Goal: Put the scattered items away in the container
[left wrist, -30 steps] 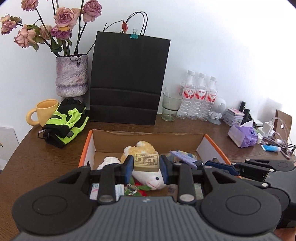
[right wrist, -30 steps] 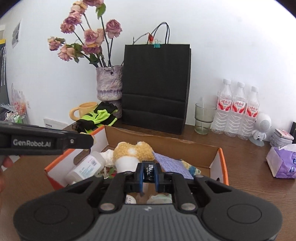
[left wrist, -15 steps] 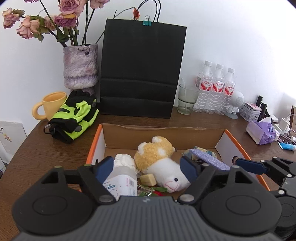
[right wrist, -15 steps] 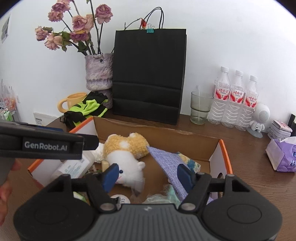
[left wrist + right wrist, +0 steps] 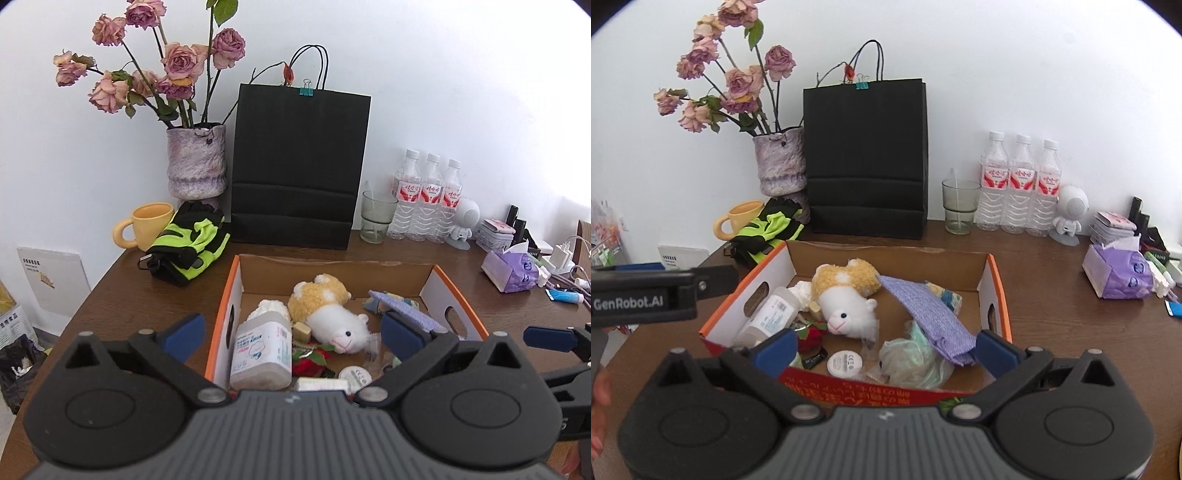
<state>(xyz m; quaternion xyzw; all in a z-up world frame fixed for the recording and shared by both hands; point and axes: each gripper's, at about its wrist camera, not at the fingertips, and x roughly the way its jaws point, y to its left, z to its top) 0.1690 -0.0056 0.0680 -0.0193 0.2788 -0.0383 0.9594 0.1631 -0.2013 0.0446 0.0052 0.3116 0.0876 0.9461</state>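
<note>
Both grippers' fingers [image 5: 184, 330] [image 5: 775, 345] opening, empty; box [image 5: 993, 284] front items part-hidden.

Box [image 5: 993, 291] sits mid-bench [image 5: 1052, 325]. In it: bottle [image 5: 768, 317] left, plush toy [image 5: 846, 295] centre, cloth [image 5: 931, 314] right. Behind box: paper bag [image 5: 866, 158]; vase [image 5: 781, 166], mug [image 5: 738, 219], gloves [image 5: 768, 230] to its left; glass [image 5: 960, 206], water bottles [image 5: 1021, 192] right. Tissue pack [image 5: 1117, 275] far right.

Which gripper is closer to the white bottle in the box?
Left. The left gripper hangs right over the white bottle at the box's left side. The right gripper sits toward the box's middle, with the bottle off to its left.
</note>
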